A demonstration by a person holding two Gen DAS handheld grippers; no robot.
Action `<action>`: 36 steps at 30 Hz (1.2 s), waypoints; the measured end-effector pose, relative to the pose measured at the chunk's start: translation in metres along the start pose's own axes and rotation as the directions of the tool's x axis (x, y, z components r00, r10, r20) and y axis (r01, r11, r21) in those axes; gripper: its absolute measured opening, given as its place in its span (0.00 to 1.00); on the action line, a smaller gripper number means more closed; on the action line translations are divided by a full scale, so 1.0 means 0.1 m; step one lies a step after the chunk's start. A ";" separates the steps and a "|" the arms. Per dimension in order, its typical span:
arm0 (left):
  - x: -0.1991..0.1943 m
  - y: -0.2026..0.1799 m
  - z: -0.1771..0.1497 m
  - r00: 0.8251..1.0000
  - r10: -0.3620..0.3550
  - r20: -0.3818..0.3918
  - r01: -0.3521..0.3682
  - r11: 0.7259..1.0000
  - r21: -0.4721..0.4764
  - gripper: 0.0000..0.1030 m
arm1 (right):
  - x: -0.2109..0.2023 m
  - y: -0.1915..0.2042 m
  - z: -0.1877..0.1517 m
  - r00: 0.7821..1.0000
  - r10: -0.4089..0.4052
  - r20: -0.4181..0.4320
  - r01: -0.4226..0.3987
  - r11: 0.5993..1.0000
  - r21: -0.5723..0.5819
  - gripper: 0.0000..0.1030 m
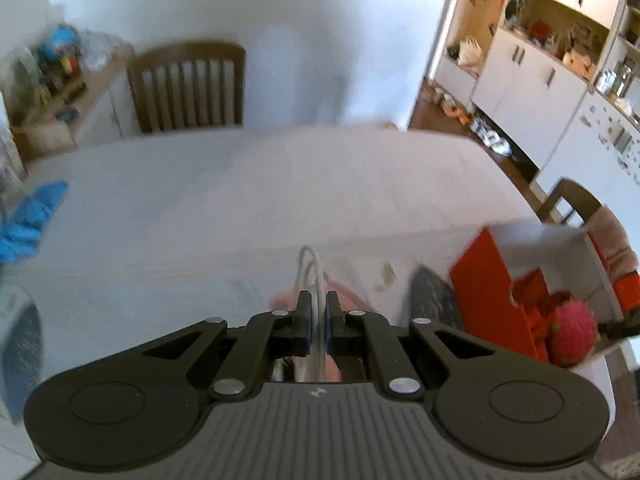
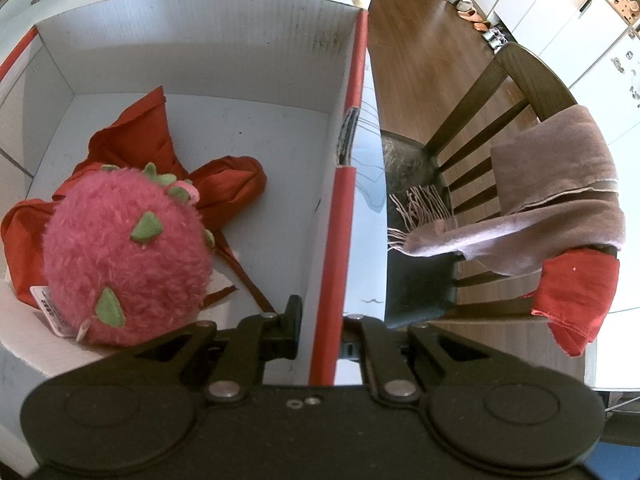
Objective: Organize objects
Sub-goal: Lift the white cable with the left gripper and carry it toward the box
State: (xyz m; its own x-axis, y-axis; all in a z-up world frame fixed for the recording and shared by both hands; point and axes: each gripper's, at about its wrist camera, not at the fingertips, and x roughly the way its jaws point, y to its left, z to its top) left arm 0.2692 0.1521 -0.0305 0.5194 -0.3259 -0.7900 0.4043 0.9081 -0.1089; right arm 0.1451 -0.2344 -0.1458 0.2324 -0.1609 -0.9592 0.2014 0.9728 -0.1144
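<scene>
In the left wrist view my left gripper [image 1: 319, 312] is shut on thin white cords [image 1: 310, 268] that loop up between its pads. A soft pink item [image 1: 348, 296] lies under the cords on the white table [image 1: 280, 192]. A white box with red edges [image 1: 540, 248] stands to the right, holding a pink plush fruit [image 1: 574, 326]. In the right wrist view my right gripper [image 2: 324, 320] is shut on the box's red-edged side wall [image 2: 340, 220], one finger inside and one outside. The plush fruit [image 2: 124, 248] rests on a red cloth [image 2: 228, 188] in the box.
A wooden chair [image 2: 520, 80] beside the table carries a pink scarf [image 2: 560, 184] and a red cloth [image 2: 576, 300]. Another chair [image 1: 188, 88] stands at the far edge. A blue cloth [image 1: 28, 220] lies at the table's left. A dark grey shape [image 1: 432, 296] sits by the box.
</scene>
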 end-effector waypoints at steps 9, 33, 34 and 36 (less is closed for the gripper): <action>0.45 -0.34 -0.52 0.986 -0.105 -0.132 0.108 0.994 0.010 0.05 | 0.00 0.00 0.00 1.000 -0.001 -0.001 0.001 1.000 0.002 0.09; -0.39 -1.33 0.45 0.962 -0.267 0.059 0.241 0.931 0.274 0.05 | -0.01 0.00 -0.02 1.000 -0.009 0.001 0.009 1.000 -0.002 0.09; -0.37 -1.43 0.47 0.960 -0.276 0.054 0.250 0.925 0.287 0.05 | -0.01 0.00 -0.02 1.000 -0.009 0.001 0.009 1.000 -0.003 0.09; -0.28 -1.63 0.51 0.956 -0.291 0.040 0.265 0.913 0.311 0.05 | -0.01 0.00 -0.02 1.000 -0.008 0.001 0.008 1.000 -0.002 0.09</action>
State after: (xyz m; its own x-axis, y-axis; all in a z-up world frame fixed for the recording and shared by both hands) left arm 0.2265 -0.0002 0.0401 0.4088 -0.5861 -0.6996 0.7405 0.6611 -0.1211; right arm 0.1427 -0.2342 -0.1449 0.2320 -0.1691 -0.9579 0.2015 0.9718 -0.1228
